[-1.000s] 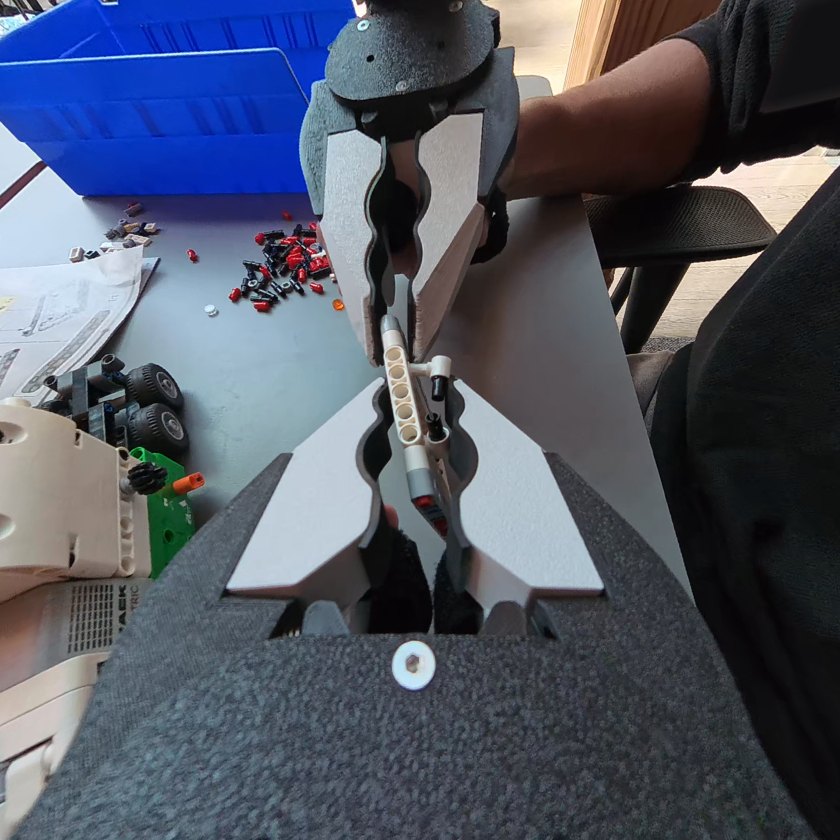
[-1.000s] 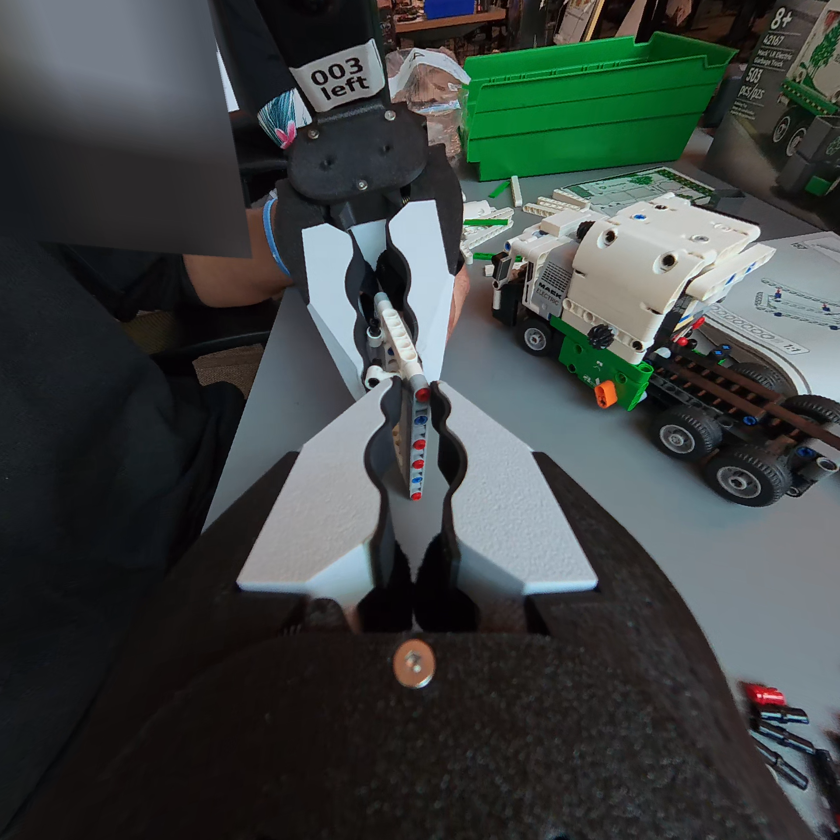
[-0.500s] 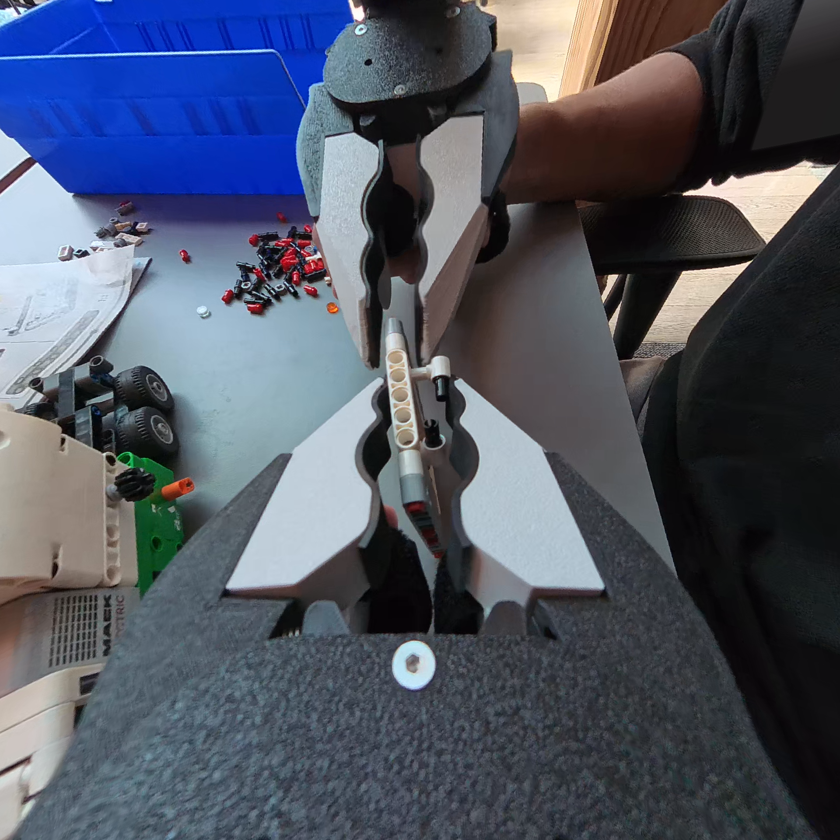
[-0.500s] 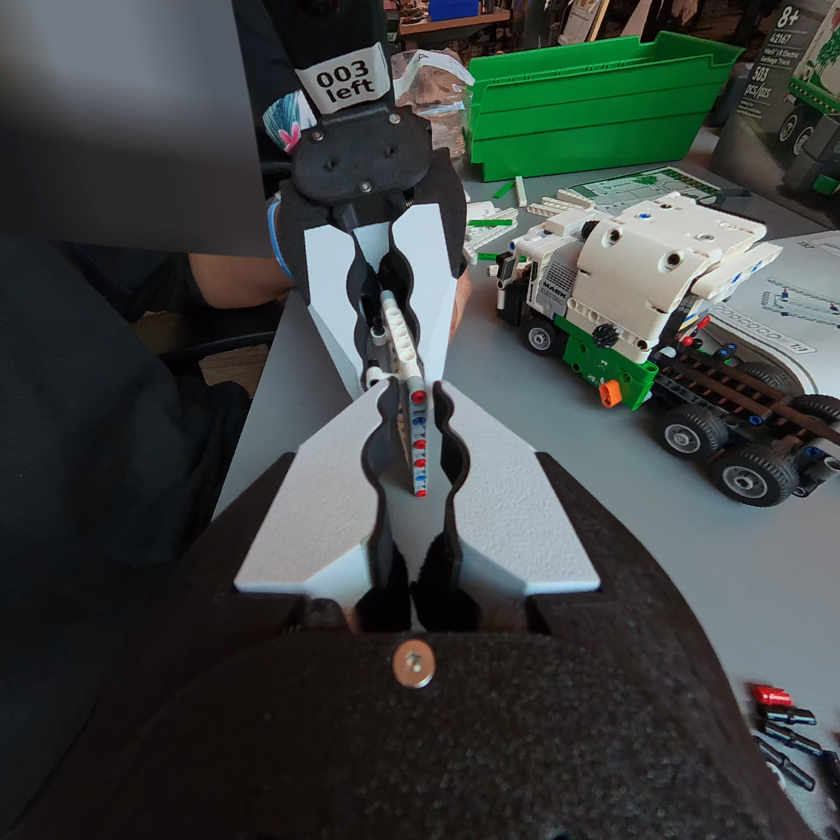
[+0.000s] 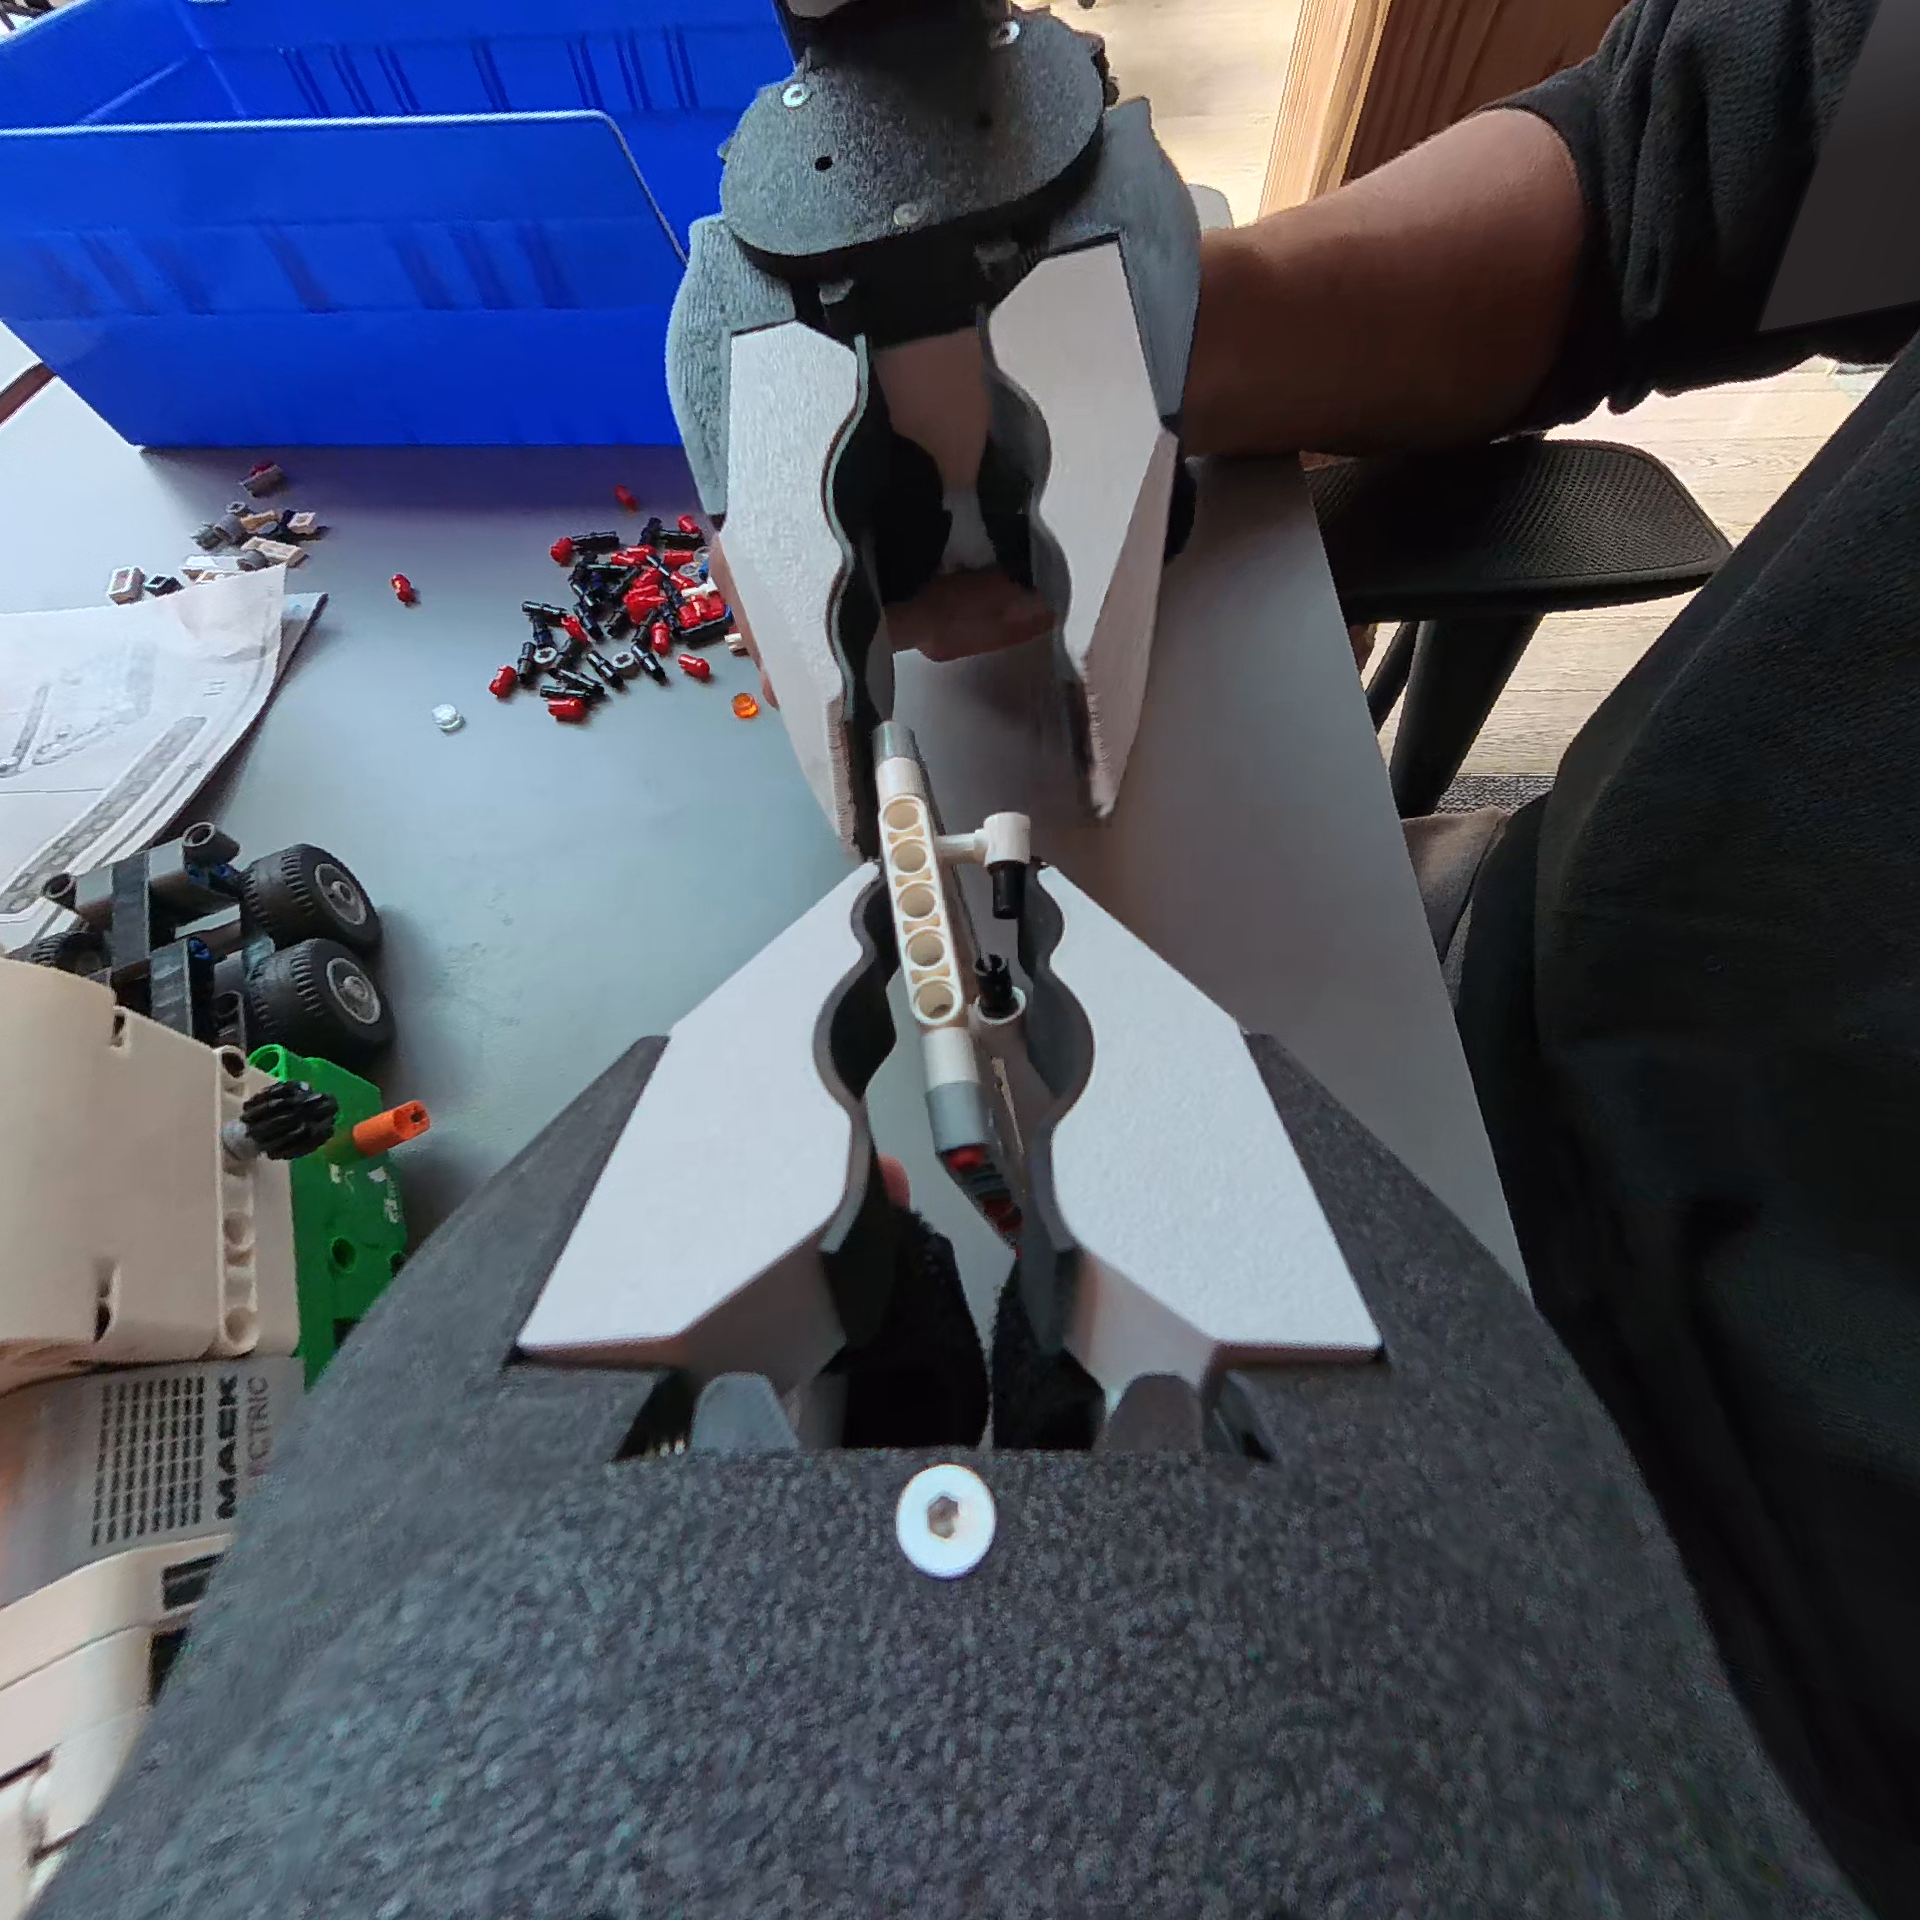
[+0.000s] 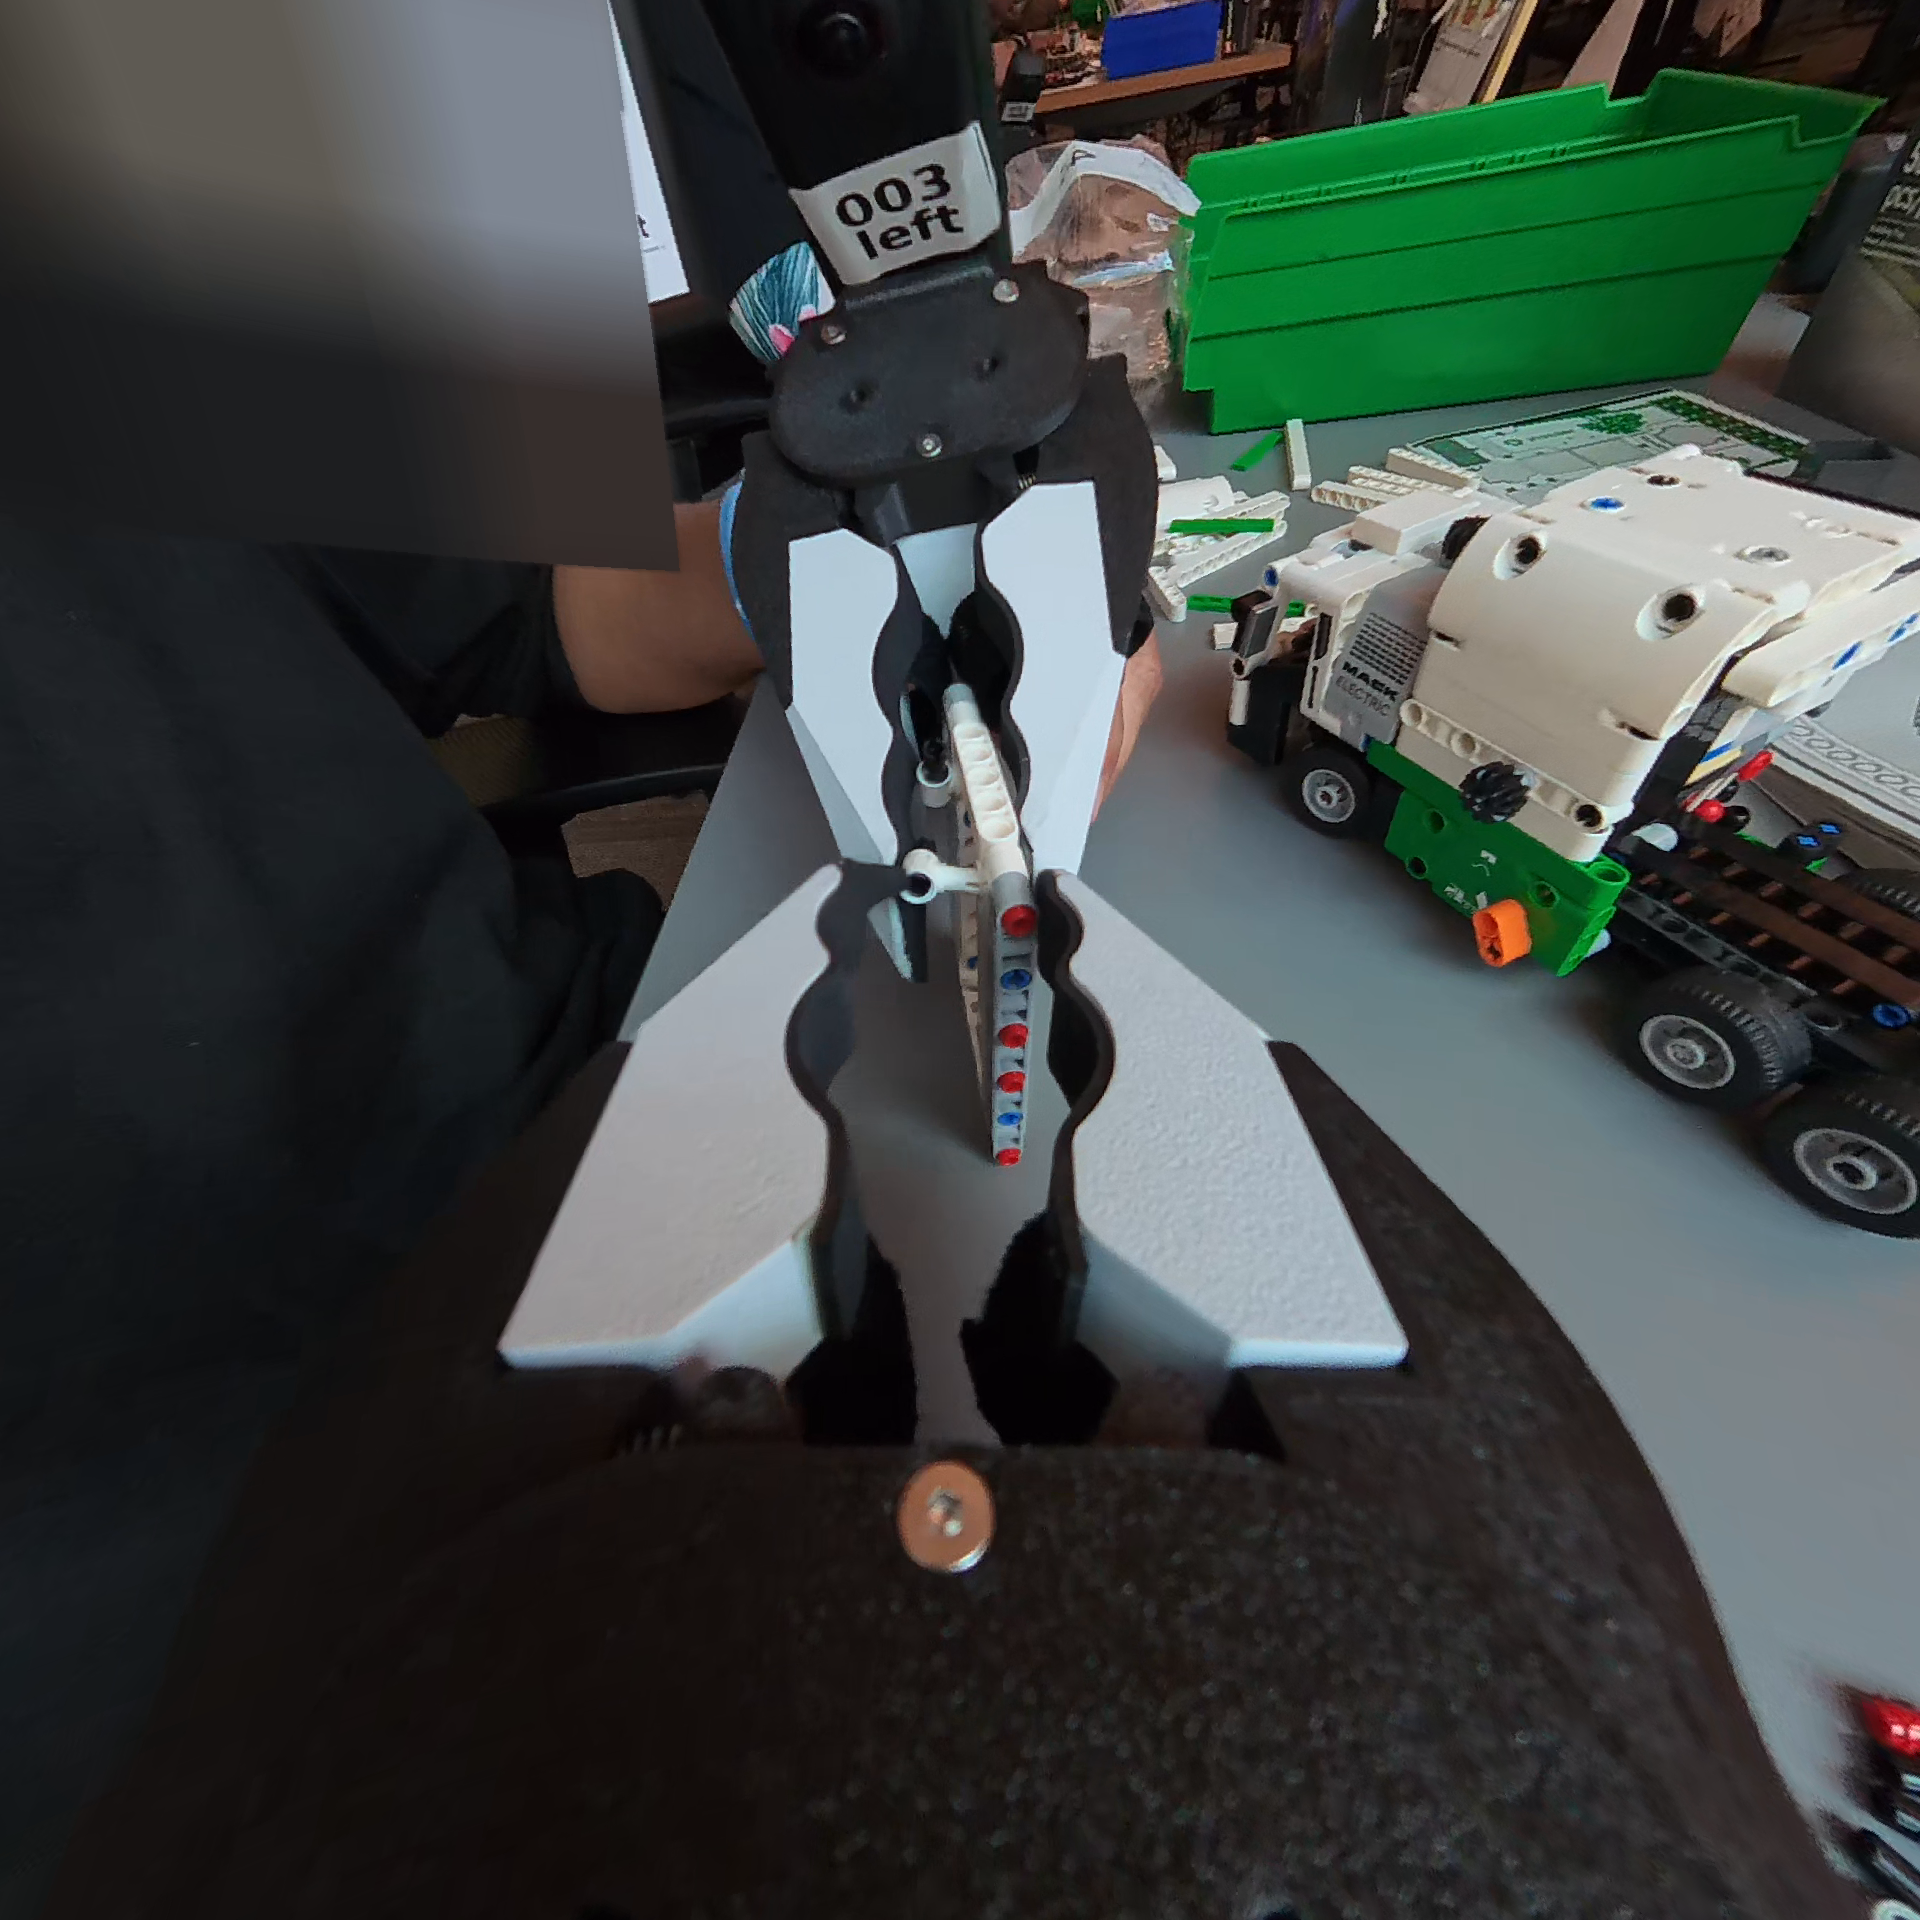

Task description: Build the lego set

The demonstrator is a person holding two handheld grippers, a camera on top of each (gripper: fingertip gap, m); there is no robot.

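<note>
A small lego sub-assembly, a white holed beam (image 5: 914, 914) joined to a grey beam with red and blue pins (image 6: 1013, 1029), hangs above the grey table between my two grippers, which face each other. My left gripper (image 5: 956, 883) is shut on it; it also shows in the right wrist view (image 6: 982, 857). My right gripper (image 6: 945, 883) is open around the grey end, with its right finger (image 6: 1143, 1091) close beside that beam. In the left wrist view the right gripper (image 5: 977, 826) stands with its jaws spread wide.
The white and green lego truck (image 6: 1558, 665) stands on the table (image 6: 1351, 1195), also at the left (image 5: 104, 1195). Red and black pins (image 5: 623, 623) lie near a blue bin (image 5: 312, 260). A green bin (image 6: 1507, 239) and loose pieces (image 6: 1226, 520) are behind. A forearm (image 5: 1403, 291) reaches in. The grippers are tip to tip, or close to it.
My right gripper has opened its jaws off the grey beam. My left gripper still holds the sub-assembly, which has stayed nearly in place.
</note>
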